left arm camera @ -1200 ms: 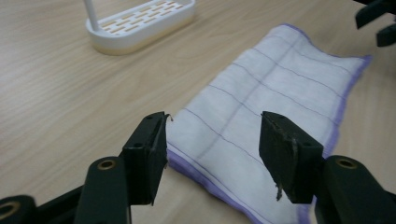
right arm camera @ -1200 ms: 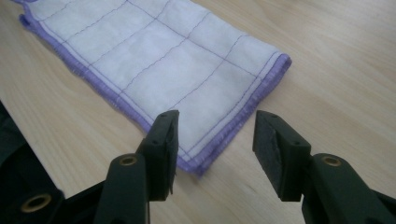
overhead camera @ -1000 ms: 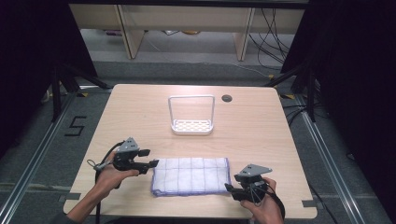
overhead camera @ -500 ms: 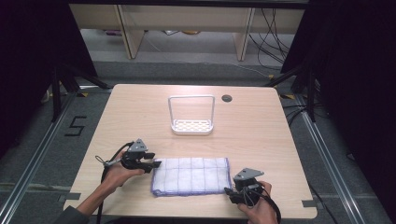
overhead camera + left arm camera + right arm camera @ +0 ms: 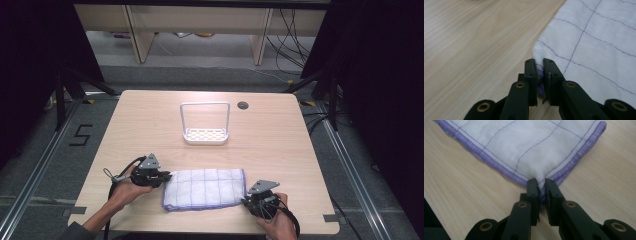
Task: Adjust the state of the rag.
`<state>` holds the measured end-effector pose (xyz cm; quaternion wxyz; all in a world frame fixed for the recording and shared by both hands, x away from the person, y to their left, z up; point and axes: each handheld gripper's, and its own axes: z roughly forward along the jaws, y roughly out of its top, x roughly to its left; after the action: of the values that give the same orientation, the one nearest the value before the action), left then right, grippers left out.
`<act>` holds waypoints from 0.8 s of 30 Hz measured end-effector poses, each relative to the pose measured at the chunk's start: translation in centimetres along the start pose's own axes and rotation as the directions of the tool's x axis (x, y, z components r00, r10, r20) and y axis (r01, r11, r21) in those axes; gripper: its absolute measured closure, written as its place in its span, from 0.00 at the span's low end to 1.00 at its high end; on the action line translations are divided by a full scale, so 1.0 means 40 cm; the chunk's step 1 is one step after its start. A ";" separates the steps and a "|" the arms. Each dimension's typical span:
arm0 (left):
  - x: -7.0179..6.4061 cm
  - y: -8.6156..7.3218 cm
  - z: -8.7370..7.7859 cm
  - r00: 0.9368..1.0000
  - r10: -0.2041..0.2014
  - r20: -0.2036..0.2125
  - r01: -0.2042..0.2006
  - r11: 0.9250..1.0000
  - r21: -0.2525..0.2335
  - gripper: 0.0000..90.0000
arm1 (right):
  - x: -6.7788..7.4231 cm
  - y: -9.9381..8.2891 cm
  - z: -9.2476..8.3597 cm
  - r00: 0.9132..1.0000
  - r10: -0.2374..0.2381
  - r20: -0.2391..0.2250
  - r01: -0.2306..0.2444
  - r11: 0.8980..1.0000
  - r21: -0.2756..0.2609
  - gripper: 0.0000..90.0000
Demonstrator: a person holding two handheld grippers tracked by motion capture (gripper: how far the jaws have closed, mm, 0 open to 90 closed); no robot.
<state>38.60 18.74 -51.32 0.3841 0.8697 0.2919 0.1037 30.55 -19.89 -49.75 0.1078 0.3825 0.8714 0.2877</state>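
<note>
A folded white cloth (image 5: 205, 188) with purple stitching and a purple hem lies flat near the table's front edge. My left gripper (image 5: 164, 177) is at the cloth's left end, and its jaws have just been closing; they now pinch the cloth (image 5: 584, 42) edge at my left gripper (image 5: 539, 67). My right gripper (image 5: 246, 201) sits at the cloth's front right corner. Its jaws have also just been closing and now clamp the hemmed corner of the cloth (image 5: 529, 147) at my right gripper (image 5: 539, 185). Both grippers rest low on the table.
A white wire rack (image 5: 205, 124) with a perforated base stands upright in the middle of the wooden table (image 5: 280, 145). A round cable hole (image 5: 243, 105) is behind it to the right. The table's front edge is close to both hands.
Both grippers have slid in toward the cloth's ends and shut on it: the left on the left edge, the right on the front right corner. The cloth lies as before.
</note>
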 end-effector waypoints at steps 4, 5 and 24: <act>-0.023 -0.014 -0.017 1.000 0.012 0.013 -0.012 1.000 0.002 0.92 | -0.024 0.016 0.002 1.000 -0.024 -0.005 0.024 1.000 0.002 0.94; -0.033 -0.020 -0.021 1.000 -0.001 0.014 0.001 1.000 -0.002 0.92 | -0.032 0.022 0.001 1.000 -0.019 -0.009 0.019 1.000 0.003 0.94; -0.241 -0.065 -0.045 0.981 -0.012 0.192 0.020 0.999 -0.038 0.90 | -0.163 0.227 0.101 0.985 -0.172 -0.010 0.172 0.984 0.053 0.94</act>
<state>28.97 15.58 -51.56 0.4283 0.8656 0.2584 0.0223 42.14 -18.04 -47.93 0.1195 0.3076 0.9089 0.2549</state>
